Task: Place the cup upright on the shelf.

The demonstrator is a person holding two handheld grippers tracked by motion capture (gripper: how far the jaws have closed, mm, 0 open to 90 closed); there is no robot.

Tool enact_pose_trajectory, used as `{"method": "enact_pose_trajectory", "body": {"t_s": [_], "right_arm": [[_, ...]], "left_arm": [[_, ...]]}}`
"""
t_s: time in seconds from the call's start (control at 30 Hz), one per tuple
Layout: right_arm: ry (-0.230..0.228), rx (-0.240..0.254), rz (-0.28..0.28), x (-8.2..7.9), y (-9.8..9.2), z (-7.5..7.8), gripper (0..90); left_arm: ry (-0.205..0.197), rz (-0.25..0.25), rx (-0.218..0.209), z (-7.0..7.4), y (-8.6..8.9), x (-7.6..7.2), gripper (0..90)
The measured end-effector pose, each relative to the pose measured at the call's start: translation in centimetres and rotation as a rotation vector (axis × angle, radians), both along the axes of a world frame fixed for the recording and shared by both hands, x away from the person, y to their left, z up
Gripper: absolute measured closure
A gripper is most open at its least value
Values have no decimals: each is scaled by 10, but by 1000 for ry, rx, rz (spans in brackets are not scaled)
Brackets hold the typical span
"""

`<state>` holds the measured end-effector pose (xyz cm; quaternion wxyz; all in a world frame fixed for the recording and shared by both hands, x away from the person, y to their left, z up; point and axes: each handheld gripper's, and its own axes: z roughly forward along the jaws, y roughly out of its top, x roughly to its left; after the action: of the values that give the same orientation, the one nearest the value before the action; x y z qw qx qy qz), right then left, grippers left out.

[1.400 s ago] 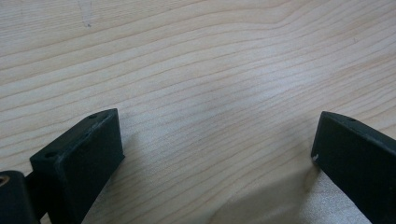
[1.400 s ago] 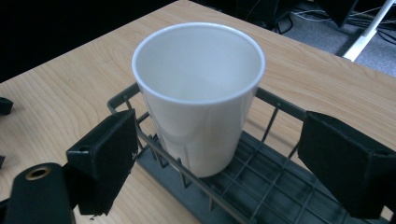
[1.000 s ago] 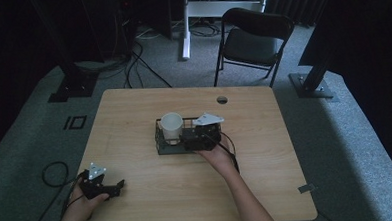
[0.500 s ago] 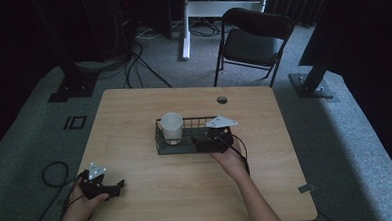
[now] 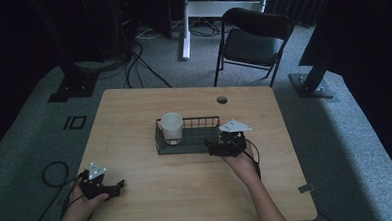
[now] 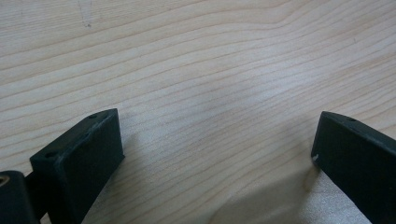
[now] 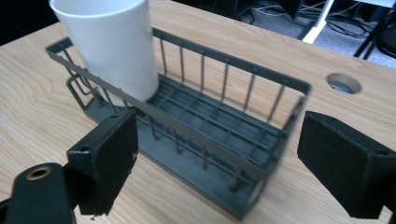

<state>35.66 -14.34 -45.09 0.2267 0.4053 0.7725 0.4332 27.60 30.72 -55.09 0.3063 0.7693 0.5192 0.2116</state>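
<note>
While the hands pause, high view: cup (image 5: 172,127) upright in basket (image 5: 187,147), right gripper (image 5: 212,151) beside its right end.
Left gripper view: jaws spread, resting idle on table (image 6: 196,70).
Right gripper view: jaws spread, empty, facing basket (image 7: 219,140); likely clear of cup (image 7: 112,46).

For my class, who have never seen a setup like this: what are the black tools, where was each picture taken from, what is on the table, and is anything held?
A person sits at a wooden table with a hand-held two-jaw gripper in each hand. The high view looks down from above. Each of the other two views comes from a camera riding on one gripper. The left gripper rests open near the table's front left edge. The right gripper is open beside a dark wire basket, holding nothing. A white cup stands upright at one end of the basket.
</note>
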Motion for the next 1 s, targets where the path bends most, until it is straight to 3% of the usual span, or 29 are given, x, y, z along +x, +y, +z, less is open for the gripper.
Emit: {"method": "enact_pose_trajectory", "body": {"t_s": [0.4,1.0], "right_arm": [[-1,3,-58,-11,-33,-8,122],[28,16,-142,-20,-69,-37,123]], "left_arm": [[1,0,0,0,0,0,23],[1,0,0,0,0,0,24]]}}
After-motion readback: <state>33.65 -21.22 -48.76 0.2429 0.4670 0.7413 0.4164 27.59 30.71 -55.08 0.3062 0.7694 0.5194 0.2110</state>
